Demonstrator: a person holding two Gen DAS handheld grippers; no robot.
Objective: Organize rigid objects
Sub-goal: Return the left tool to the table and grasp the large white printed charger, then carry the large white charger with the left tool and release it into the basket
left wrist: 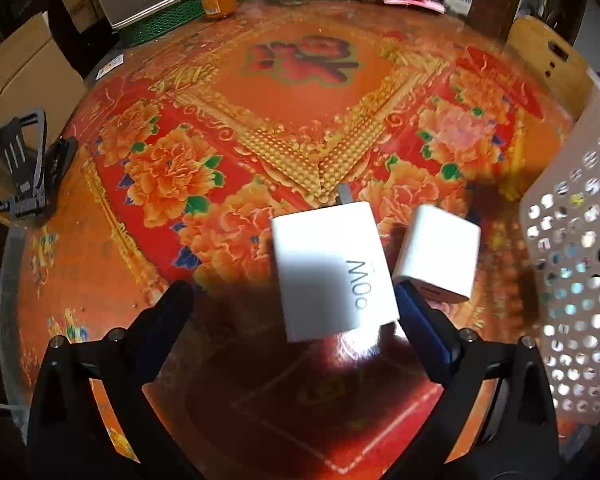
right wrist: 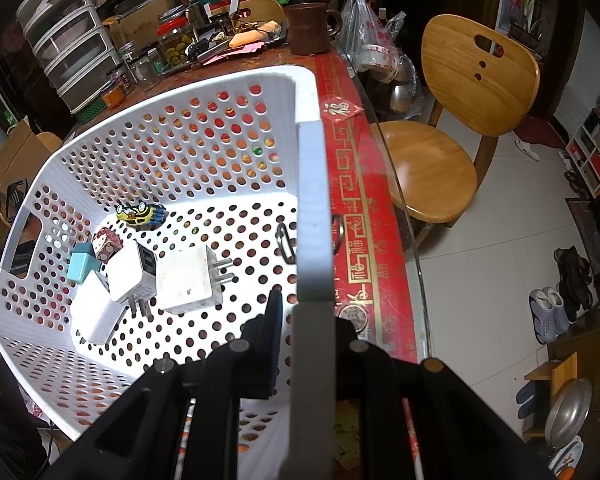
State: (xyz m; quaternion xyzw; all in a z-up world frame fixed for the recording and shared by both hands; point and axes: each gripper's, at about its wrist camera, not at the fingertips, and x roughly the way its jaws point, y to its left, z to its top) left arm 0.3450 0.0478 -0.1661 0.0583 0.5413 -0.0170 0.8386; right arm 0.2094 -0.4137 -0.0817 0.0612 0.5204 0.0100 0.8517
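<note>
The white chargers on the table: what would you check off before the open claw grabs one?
1. Left gripper open: ok.
2. Big charger between its fingers: ok.
3. Small charger clear of the blue finger: not ok, it sits right against it.
4. Right gripper shut on the basket rim: ok.
5. Room in the basket: ok.

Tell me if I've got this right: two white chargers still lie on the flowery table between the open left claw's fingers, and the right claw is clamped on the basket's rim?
Nearly. Only the larger white charger lies between the open left claw's fingers; the smaller white charger lies outside its right finger, as the left wrist view shows. The right claw is indeed clamped on the basket's rim.
</note>
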